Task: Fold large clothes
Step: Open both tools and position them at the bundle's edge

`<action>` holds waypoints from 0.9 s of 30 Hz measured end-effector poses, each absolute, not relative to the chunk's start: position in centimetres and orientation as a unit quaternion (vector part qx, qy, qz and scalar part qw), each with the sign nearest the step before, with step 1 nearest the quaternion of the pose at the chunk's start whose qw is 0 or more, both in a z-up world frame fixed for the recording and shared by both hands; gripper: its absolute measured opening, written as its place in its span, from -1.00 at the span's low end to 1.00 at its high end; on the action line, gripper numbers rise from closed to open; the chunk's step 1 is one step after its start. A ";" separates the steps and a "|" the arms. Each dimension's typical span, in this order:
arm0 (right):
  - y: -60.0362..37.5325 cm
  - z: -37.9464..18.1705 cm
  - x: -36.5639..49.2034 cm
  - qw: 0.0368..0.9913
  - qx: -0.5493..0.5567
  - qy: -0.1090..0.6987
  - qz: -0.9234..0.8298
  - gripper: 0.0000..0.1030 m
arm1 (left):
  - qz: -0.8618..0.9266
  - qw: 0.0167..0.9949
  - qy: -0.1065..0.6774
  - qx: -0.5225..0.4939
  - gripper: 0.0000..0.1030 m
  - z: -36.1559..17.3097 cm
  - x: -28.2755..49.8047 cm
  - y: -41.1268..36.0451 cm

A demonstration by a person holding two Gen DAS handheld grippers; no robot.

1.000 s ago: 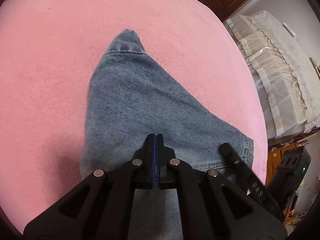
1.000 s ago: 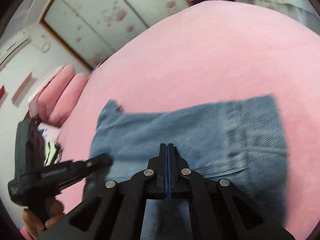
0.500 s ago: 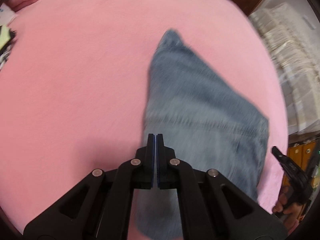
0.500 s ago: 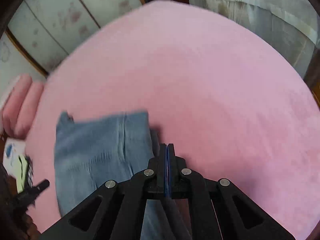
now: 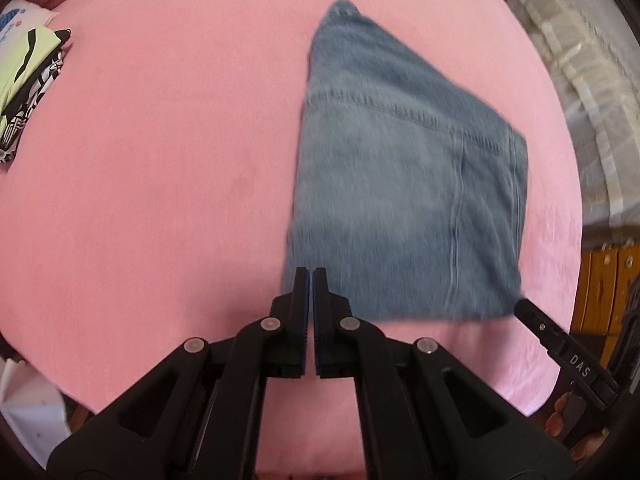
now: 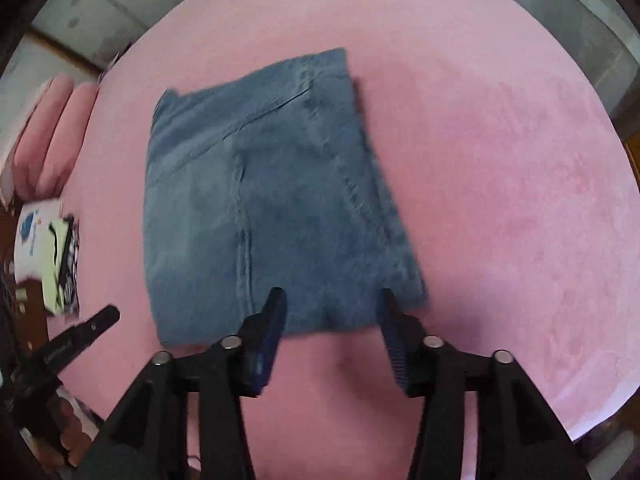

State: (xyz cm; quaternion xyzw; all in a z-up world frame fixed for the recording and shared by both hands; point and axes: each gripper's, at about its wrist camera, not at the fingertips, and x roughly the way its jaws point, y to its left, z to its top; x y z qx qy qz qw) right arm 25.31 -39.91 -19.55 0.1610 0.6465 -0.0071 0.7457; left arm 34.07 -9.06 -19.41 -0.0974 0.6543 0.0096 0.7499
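A pair of blue jeans (image 5: pixel 404 184) lies folded into a flat packet on the pink bed (image 5: pixel 160 160). It also shows in the right wrist view (image 6: pixel 264 200). My left gripper (image 5: pixel 311 276) is shut and empty, its tips at the packet's near left corner. My right gripper (image 6: pixel 330 300) is open and empty, its fingertips over the packet's near edge. The right gripper's finger (image 5: pixel 560 344) shows in the left wrist view at the packet's near right corner. The left gripper's finger (image 6: pixel 76 340) shows at lower left in the right wrist view.
Folded clothes in a pile (image 5: pixel 28 80) lie at the bed's left edge, also seen in the right wrist view (image 6: pixel 48 256). Pink pillows (image 6: pixel 48 136) lie at the head of the bed. A white lace-covered bed (image 5: pixel 580 80) stands to the right. Orange wooden furniture (image 5: pixel 600 288) stands beside it.
Both grippers have let go of the jeans and drawn back toward the near edge. The right gripper has opened. The jeans now lie flat as a folded packet.
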 end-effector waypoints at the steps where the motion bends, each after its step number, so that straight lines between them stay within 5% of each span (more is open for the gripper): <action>1: -39.4 -19.1 25.0 0.745 0.148 0.650 -0.004 0.36 | 0.009 0.738 0.669 -0.089 -1.00 -19.3 33.6 -9.3; 7: -36.4 -17.2 25.2 0.750 0.089 0.655 0.028 0.83 | 0.005 0.726 0.684 -0.070 -0.88 -17.1 32.0 -10.4; 9: -35.9 -16.7 25.3 0.749 0.080 0.657 0.037 0.96 | 0.013 0.732 0.679 -0.061 -0.18 -16.2 31.5 -10.8; 10: -35.6 -16.3 25.3 0.749 0.078 0.657 0.043 0.96 | 0.015 0.738 0.672 -0.059 0.41 -15.6 31.4 -11.0; 11: -35.3 -16.1 25.4 0.750 0.080 0.655 0.046 0.98 | 0.014 0.743 0.666 -0.060 0.58 -15.3 31.5 -11.3; 27: -34.7 -12.8 25.8 0.769 0.080 0.631 0.066 1.00 | -0.023 0.764 0.642 -0.063 0.58 -12.4 32.5 -13.5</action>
